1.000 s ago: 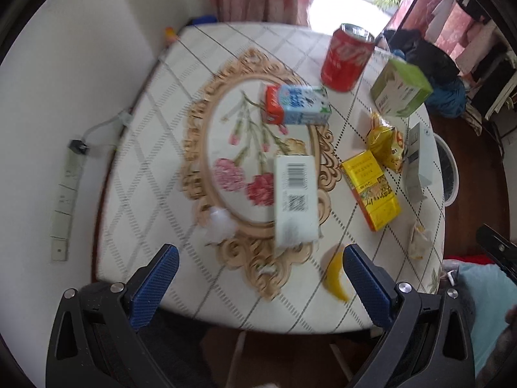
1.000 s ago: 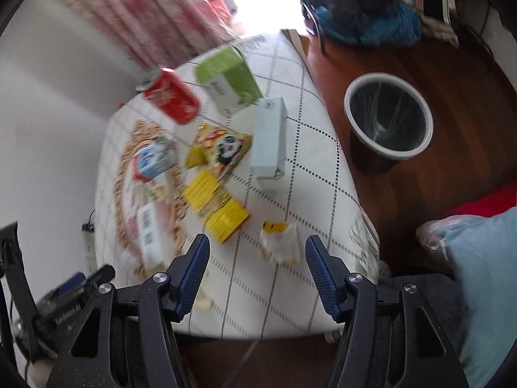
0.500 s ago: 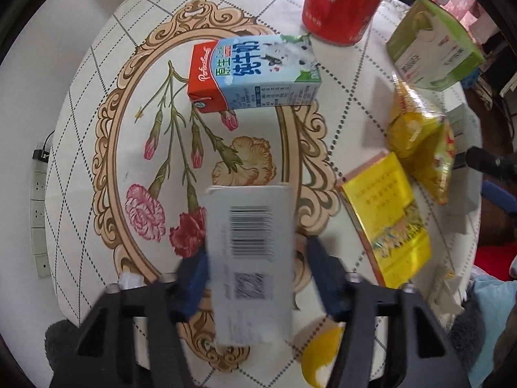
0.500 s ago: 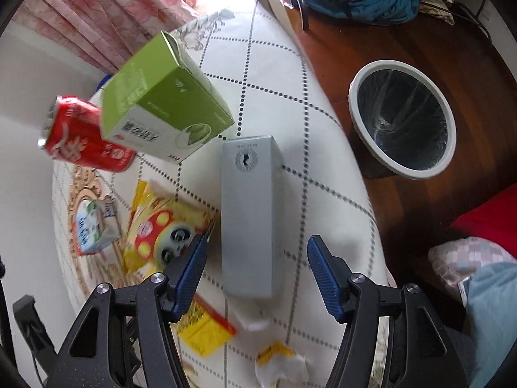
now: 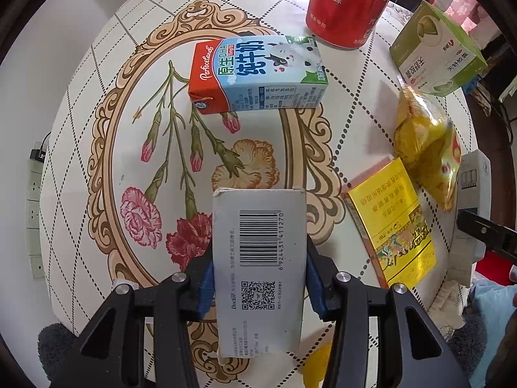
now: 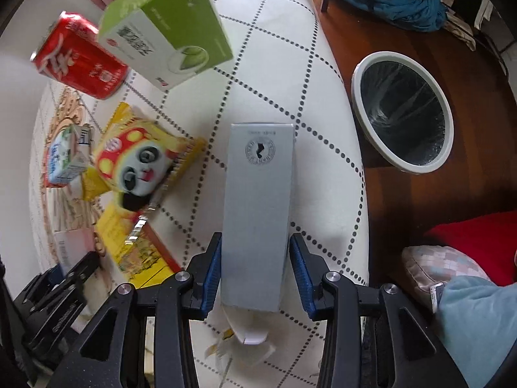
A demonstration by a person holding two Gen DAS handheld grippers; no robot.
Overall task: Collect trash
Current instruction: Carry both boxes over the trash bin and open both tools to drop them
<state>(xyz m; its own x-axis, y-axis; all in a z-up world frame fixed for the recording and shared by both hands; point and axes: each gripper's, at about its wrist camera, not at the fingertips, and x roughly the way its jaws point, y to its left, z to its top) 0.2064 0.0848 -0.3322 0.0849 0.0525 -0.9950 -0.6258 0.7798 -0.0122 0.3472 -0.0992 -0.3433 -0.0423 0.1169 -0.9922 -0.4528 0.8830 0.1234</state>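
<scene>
My left gripper [image 5: 260,287] is shut on a white box with a barcode [image 5: 258,242], which lies lengthwise between the blue pads over the flowered tablecloth. In the right wrist view my right gripper [image 6: 255,274] has its pads against the long sides of a grey box [image 6: 258,200] that lies flat near the table's right edge. A round white-rimmed bin [image 6: 416,169] with a dark liner stands on the wooden floor to the right of that box. A crumpled white and yellow wrapper [image 6: 245,336] lies under the grey box's near end.
More litter lies on the table [image 6: 323,194]: a blue milk carton [image 5: 258,74], a red can [image 5: 349,3], a green box [image 5: 436,51], a yellow panda snack bag [image 6: 142,158], a yellow pack [image 5: 391,223]. A red cushion [image 6: 478,236] lies on the floor.
Both grippers came down toward the table and closed in. The left one took hold of the barcode box. The right one moved over the grey box and narrowed its fingers around it.
</scene>
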